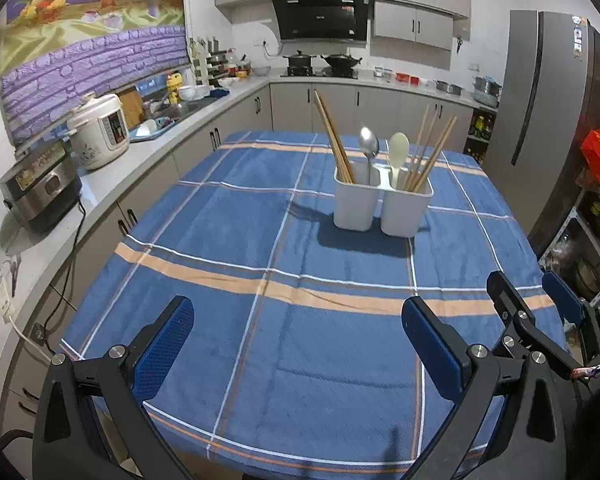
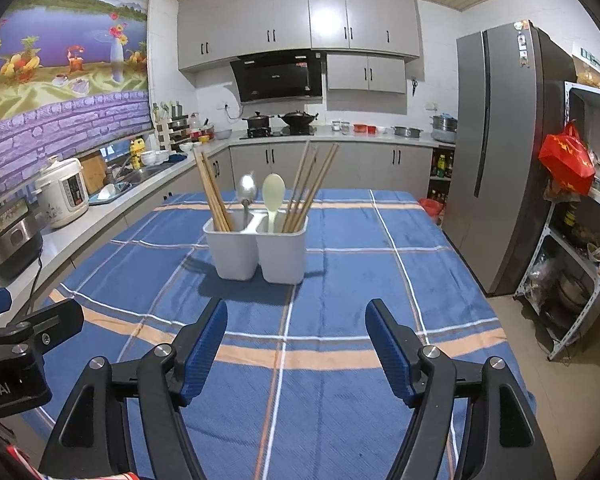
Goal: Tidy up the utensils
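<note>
A white two-compartment utensil holder (image 1: 380, 204) (image 2: 256, 252) stands on the blue plaid tablecloth (image 1: 260, 240) (image 2: 360, 264). Its left compartment holds wooden chopsticks (image 1: 332, 136) (image 2: 212, 196) and a metal spoon (image 1: 369, 144) (image 2: 247, 190). Its right compartment holds a cream plastic spoon (image 1: 398, 150) (image 2: 273, 194) and more chopsticks (image 1: 430, 152) (image 2: 310, 184). My left gripper (image 1: 296, 320) is open and empty, near the table's front edge. My right gripper (image 2: 296, 320) is open and empty, in front of the holder. It also shows in the left wrist view (image 1: 536, 292), at the right.
A counter (image 1: 112, 176) with a rice cooker (image 1: 100, 128) and another appliance (image 1: 40, 188) runs along the left. A fridge (image 2: 500, 152) and a shelf (image 2: 580, 260) with a red bag (image 2: 566, 160) stand at the right. A stove (image 2: 280, 128) is at the back.
</note>
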Action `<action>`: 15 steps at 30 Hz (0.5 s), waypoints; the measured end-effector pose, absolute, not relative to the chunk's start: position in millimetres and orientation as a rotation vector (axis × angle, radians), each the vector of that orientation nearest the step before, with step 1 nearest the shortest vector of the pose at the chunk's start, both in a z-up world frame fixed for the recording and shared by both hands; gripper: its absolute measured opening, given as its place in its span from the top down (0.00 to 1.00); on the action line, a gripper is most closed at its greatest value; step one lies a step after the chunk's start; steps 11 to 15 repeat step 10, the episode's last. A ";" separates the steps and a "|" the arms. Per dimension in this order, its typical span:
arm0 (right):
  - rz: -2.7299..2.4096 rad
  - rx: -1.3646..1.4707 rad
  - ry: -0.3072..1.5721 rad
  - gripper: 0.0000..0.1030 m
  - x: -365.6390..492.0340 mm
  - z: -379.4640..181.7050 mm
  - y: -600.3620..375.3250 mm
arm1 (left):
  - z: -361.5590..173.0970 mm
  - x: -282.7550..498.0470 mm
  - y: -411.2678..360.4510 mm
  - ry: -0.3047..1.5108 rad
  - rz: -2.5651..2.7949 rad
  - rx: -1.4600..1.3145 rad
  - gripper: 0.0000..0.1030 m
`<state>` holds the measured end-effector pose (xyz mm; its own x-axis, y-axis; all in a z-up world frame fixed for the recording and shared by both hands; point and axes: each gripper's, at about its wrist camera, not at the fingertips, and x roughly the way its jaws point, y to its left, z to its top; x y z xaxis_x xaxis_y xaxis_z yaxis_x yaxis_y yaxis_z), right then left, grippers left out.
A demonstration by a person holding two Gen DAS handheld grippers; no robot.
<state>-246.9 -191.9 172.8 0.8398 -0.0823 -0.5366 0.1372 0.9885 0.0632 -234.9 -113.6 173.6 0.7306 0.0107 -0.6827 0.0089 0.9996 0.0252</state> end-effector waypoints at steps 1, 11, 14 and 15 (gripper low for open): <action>-0.120 0.102 0.567 0.26 -247.5 171.5 -193.2 | 171.4 -233.8 -114.8 0.762 -0.002 0.028 0.00; -0.157 0.105 0.612 0.26 -249.5 160.7 -207.9 | 157.1 -227.6 -128.2 0.814 -0.045 0.028 0.00; -0.157 0.105 0.612 0.26 -249.5 160.7 -207.9 | 157.1 -227.6 -128.2 0.814 -0.045 0.028 0.00; -0.157 0.105 0.612 0.26 -249.5 160.7 -207.9 | 157.1 -227.6 -128.2 0.814 -0.045 0.028 0.00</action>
